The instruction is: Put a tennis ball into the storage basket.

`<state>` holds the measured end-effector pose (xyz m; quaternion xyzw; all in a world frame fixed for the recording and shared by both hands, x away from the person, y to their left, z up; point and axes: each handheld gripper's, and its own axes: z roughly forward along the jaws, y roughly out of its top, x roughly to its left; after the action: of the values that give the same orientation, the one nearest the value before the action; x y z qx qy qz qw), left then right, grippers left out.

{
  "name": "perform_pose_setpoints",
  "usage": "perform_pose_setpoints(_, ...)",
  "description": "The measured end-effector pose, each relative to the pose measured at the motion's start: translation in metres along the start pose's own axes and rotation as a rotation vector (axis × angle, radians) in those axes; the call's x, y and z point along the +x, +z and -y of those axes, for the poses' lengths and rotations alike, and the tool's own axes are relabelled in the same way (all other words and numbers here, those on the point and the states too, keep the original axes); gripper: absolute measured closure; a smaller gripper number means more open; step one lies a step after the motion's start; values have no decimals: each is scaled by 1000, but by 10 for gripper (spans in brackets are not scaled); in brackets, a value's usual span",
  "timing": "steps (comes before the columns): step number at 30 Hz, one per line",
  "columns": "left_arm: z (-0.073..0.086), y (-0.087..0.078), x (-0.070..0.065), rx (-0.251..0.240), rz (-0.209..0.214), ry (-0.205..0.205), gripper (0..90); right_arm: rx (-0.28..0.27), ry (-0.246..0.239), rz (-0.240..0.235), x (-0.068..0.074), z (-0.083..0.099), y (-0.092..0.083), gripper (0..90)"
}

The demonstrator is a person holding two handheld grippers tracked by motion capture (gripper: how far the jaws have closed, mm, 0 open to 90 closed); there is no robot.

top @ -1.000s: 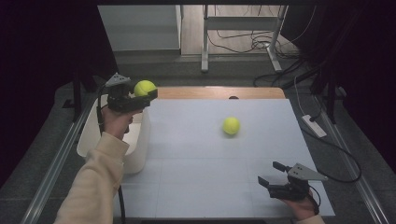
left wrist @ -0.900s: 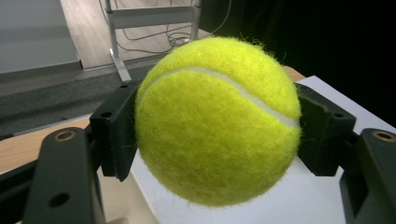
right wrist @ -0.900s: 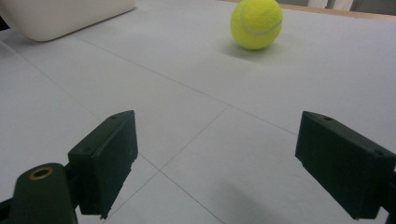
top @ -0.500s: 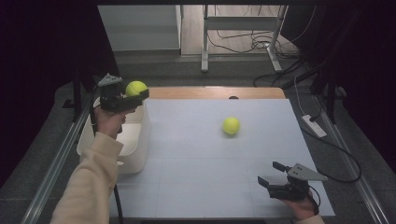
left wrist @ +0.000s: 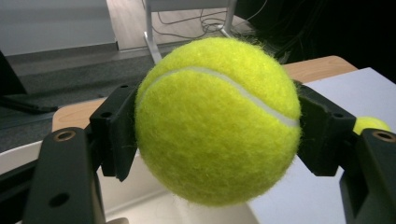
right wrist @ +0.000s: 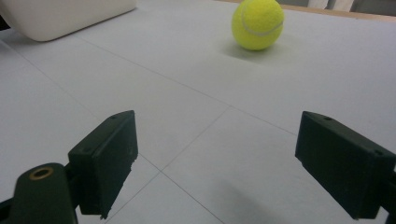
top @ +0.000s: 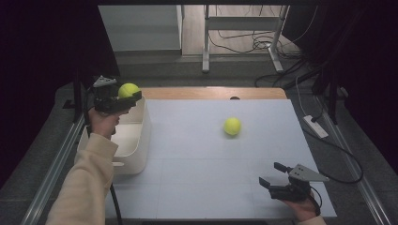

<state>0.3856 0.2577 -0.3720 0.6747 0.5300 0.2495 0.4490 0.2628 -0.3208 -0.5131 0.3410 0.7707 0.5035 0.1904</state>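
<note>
At the left edge of the table (top: pixel 197 187), a white bin (top: pixel 138 140) stands with its open mouth upward, its far wall close to the far-left corner. The left gripper (top: pixel 123 96) is held above that far wall, its jaws clamped on a tennis ball (top: pixel 128 89); in the left gripper view the two black pads press the held ball (left wrist: pixel 217 121) on opposite sides, with the bin's white interior visible directly beneath it. The deciding relation is vertical: the held ball sits over the bin's far rim rather than over the middle of the opening, so a release, in my judgement, calls for a small shift toward the near side first, or the ball may strike the rim and bounce out. A second tennis ball (top: pixel 232 126) rests on the table right of centre, toward the far edge, well apart from the bin. At the near-right corner, the right gripper (top: pixel 277 177) rests low with jaws spread wide and nothing between them; the right gripper view puts that second ball (right wrist: pixel 258 23) ahead and slightly right of its jaws, making it the nearer hand for that ball.
</note>
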Motion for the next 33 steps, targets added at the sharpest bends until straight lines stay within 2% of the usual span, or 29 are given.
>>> perform_pose_setpoints(15, 8, 4, 17, 46, -47, -19, 269, 1, 1, 0, 0, 0, 0, 131)
perform_pose_setpoints(23, 11, 9, 18, 69, -64, -12, 268, 3, 2, 0, 0, 0, 1, 131)
perform_pose_setpoints(33, 16, 21, 19, 148, -81, 7, 267, 5, 3, 0, 0, 0, 1, 131)
